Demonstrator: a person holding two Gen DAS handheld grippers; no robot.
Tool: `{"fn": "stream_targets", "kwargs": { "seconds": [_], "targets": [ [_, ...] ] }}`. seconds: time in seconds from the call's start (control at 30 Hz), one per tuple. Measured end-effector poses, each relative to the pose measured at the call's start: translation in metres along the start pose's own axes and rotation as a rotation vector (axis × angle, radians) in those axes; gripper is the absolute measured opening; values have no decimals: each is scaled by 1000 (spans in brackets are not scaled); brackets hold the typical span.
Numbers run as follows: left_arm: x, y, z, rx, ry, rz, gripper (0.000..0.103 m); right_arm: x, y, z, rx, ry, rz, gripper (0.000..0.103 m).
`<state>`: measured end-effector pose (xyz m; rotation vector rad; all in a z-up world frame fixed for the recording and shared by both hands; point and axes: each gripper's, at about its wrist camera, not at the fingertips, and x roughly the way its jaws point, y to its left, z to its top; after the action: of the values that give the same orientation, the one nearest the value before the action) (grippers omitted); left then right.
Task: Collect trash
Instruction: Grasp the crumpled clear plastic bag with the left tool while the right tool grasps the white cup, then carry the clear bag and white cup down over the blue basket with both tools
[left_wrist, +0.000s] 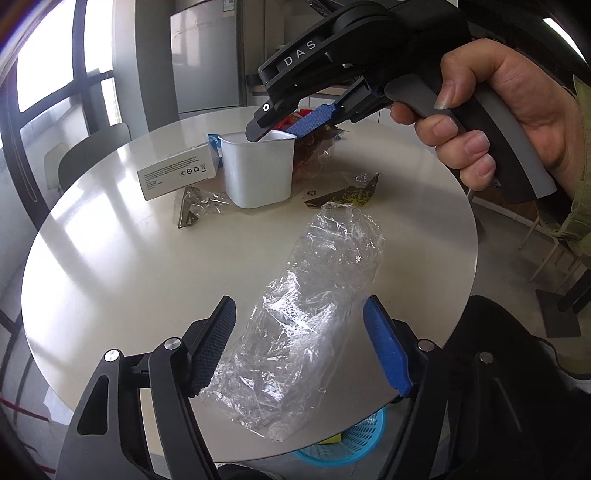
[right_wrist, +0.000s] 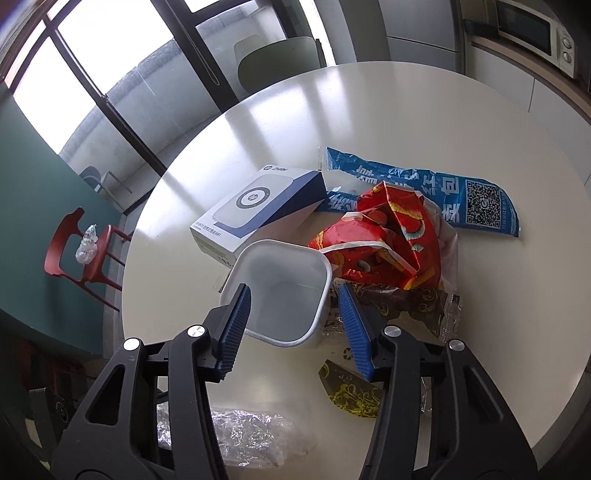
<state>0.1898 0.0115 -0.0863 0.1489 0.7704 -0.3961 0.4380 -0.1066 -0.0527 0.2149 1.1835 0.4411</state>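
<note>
L gripper (left_wrist: 299, 343): fingers wide open either side of crumpled clear plastic bag (left_wrist: 306, 314), no pad contact seen.
Bag: lies at near edge of round white table (left_wrist: 110, 266).
R gripper (right_wrist: 295, 325): open, one finger inside white tub (right_wrist: 284, 295), other outside its wall; not clamped.
Tub: mid-table, upright.
Nearby: white/blue box (right_wrist: 258, 206) touching tub; red wrapper (right_wrist: 384, 240), blue wrapper (right_wrist: 443, 192) beside.
Below table edge: blue basket (left_wrist: 354, 439).

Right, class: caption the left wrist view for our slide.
Open left tongs straddle a crumpled plastic bag; right tongs reach the white tub.
</note>
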Motion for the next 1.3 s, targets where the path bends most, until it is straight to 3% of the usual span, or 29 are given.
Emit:
{"fn": "stream_targets", "kwargs": {
  "seconds": [0.07,0.1,0.2,0.3,0.5,0.93,1.3],
  "targets": [
    [2,0,-2,-3,2,6,59,6,-1,-1,4,13,-1,40],
    [2,0,-3,-9,0,10,47,8,-1,-3,8,18,2,34],
    [0,4,-4,-51,-2,14,41,10,-1,-6,4,17,-5,16],
    [-3,4,-6,-70,-1,26,39,8,0,-8,-13,-4,5,4],
    [-15,-3,-10,-128,-15,34,38,-6,3,-12,-51,-55,-16,3],
    [-47,6,-21,-299,-35,131,37,-52,13,-39,-76,-142,44,3],
    [-80,-9,-24,-337,-71,188,37,-116,23,-74,-105,-232,59,3]
  ]
}}
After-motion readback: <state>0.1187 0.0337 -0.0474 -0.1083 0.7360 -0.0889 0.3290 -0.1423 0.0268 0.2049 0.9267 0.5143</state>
